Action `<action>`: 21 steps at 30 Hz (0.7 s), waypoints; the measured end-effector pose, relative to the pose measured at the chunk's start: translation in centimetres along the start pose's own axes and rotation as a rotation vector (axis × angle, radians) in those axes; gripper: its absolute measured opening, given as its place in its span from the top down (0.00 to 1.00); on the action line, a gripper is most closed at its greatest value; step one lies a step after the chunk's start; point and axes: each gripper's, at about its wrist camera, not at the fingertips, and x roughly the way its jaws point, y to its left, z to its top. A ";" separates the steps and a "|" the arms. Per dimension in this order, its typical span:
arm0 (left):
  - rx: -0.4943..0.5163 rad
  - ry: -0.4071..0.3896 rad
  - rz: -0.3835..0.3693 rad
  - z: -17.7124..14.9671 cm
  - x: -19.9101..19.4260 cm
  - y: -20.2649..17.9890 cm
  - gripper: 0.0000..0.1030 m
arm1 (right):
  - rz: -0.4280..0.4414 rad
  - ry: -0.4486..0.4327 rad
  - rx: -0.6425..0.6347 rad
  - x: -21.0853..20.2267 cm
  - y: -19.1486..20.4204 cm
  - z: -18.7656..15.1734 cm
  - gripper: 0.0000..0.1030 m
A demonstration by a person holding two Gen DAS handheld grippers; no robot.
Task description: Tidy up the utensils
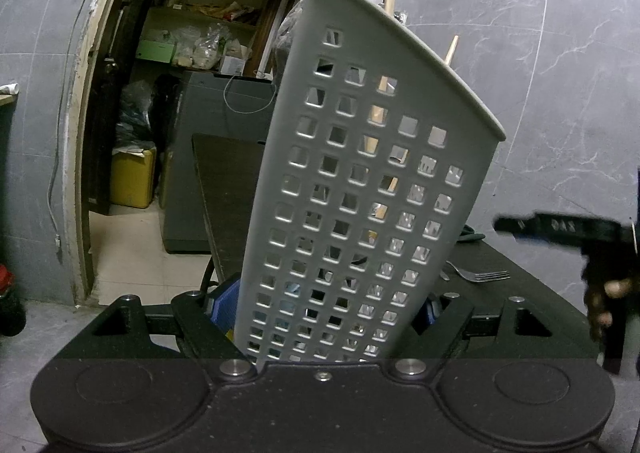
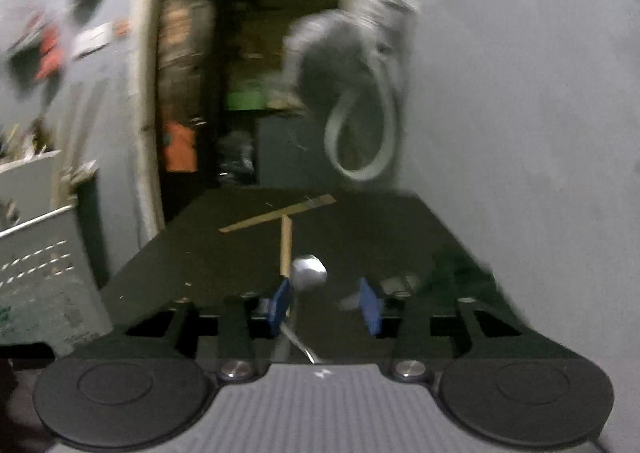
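Note:
A tall grey perforated utensil holder (image 1: 360, 173) stands tilted between the blue pads (image 1: 224, 305) of my left gripper (image 1: 326, 309), which is shut on its lower part. Wooden sticks (image 1: 378, 113) show through its holes and poke above the rim. The holder also appears at the left edge of the right wrist view (image 2: 40, 273). My right gripper (image 2: 325, 305) stands open over the dark table (image 2: 200, 245). A metal spoon (image 2: 308, 273) lies between its fingers, close to the left blue pad (image 2: 280, 305), bowl pointing away. The right wrist view is blurred.
Two wooden sticks (image 2: 276, 217) lie crossed on the table beyond the spoon. A fork (image 1: 480, 275) lies on the table right of the holder, near a person's hand (image 1: 612, 293). A grey tiled wall stands behind, with an open doorway (image 1: 180, 93) at the back left.

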 end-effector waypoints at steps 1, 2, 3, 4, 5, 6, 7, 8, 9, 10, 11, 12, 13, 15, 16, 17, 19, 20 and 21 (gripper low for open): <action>0.000 0.000 0.000 0.0 0.0 0.0 0.20 | -0.015 0.008 0.061 -0.2 -1.0 -0.6 0.43; 0.000 0.000 0.001 0.0 0.0 0.0 0.20 | -0.034 0.018 0.135 -0.5 -1.9 -1.5 0.41; 0.000 0.000 0.001 0.0 0.0 0.0 0.20 | -0.044 0.030 0.194 -0.7 -2.6 -2.2 0.41; 0.002 0.001 0.003 0.0 0.0 0.0 0.20 | -0.050 0.046 0.255 -0.8 -3.3 -3.0 0.41; 0.003 0.001 0.005 0.0 0.0 0.0 0.20 | -0.051 0.059 0.299 -0.8 -4.0 -3.7 0.41; 0.004 0.002 0.006 0.0 0.1 -0.1 0.21 | -0.050 0.072 0.339 -0.8 -4.8 -4.4 0.41; 0.004 0.002 0.006 0.0 0.1 -0.1 0.21 | -0.045 0.086 0.379 -0.7 -5.2 -4.9 0.41; 0.004 0.002 0.007 0.0 0.0 -0.1 0.21 | -0.037 0.096 0.408 -0.5 -5.4 -5.2 0.41; 0.004 0.003 0.007 0.0 0.0 -0.2 0.21 | -0.030 0.103 0.431 -0.2 -5.7 -5.4 0.41; 0.004 0.003 0.008 0.1 0.0 -0.2 0.21 | -0.022 0.106 0.448 0.2 -5.8 -5.6 0.42; 0.004 0.003 0.008 0.1 0.0 -0.3 0.21 | -0.015 0.104 0.463 0.3 -5.8 -5.5 0.42; 0.004 0.003 0.008 0.1 0.0 -0.3 0.21 | -0.007 0.108 0.475 0.5 -5.8 -5.4 0.42; 0.004 0.003 0.008 0.1 0.0 -0.3 0.21 | 0.000 0.114 0.485 0.9 -5.8 -5.4 0.43; 0.003 0.003 0.007 0.1 0.0 -0.3 0.21 | -0.005 0.122 0.489 1.2 -5.6 -5.2 0.48; 0.004 0.003 0.008 0.1 -0.1 -0.3 0.21 | -0.008 0.124 0.492 1.4 -5.5 -5.1 0.53; 0.004 0.003 0.007 0.1 -0.1 -0.3 0.21 | -0.009 0.125 0.496 1.5 -5.3 -5.2 0.59; 0.002 0.002 0.005 0.1 -0.1 -0.2 0.21 | -0.033 0.129 0.488 2.0 -4.7 -5.4 0.76; 0.002 0.002 0.005 0.1 -0.1 -0.1 0.21 | -0.046 0.137 0.480 2.3 -4.4 -5.3 0.84; 0.002 0.002 0.005 0.1 -0.1 -0.1 0.21 | -0.041 0.139 0.488 2.4 -4.4 -5.3 0.84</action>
